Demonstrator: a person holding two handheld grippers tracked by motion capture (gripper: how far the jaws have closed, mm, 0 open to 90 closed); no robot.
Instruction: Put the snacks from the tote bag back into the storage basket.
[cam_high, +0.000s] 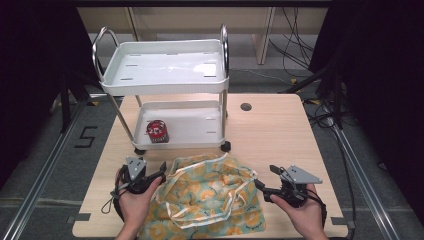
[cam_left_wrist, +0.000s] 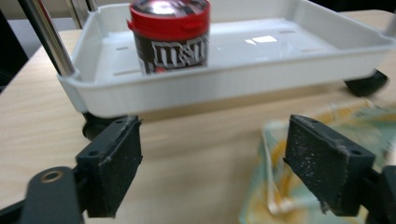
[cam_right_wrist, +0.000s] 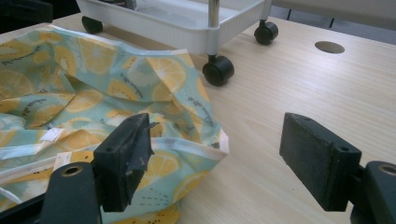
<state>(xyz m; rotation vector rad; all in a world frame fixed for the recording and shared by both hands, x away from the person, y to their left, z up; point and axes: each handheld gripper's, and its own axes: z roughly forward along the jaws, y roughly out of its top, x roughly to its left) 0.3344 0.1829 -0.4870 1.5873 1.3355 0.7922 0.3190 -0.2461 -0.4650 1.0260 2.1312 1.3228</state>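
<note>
Lemon-print bag (cam_high: 210, 197) between both open claws

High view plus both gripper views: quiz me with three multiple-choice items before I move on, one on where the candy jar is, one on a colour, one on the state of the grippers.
1. Where does the M&M's jar stand?
A. on the top tray of the cart
B. on the lower tray of the cart
C. on the fabric bag

2. What colour is the jar's lid?
A. red
B. blue
C. white

3. How are the left gripper and right gripper set?
A. both shut on the bag
B. left shut, right open
C. both open, holding nothing

Answers: 1 B, the jar sits in the lower white tray in the high view and the left gripper view. 2 A, the lid is red. 3 C, each gripper view shows its jaws wide apart beside the lemon-print bag.
</note>
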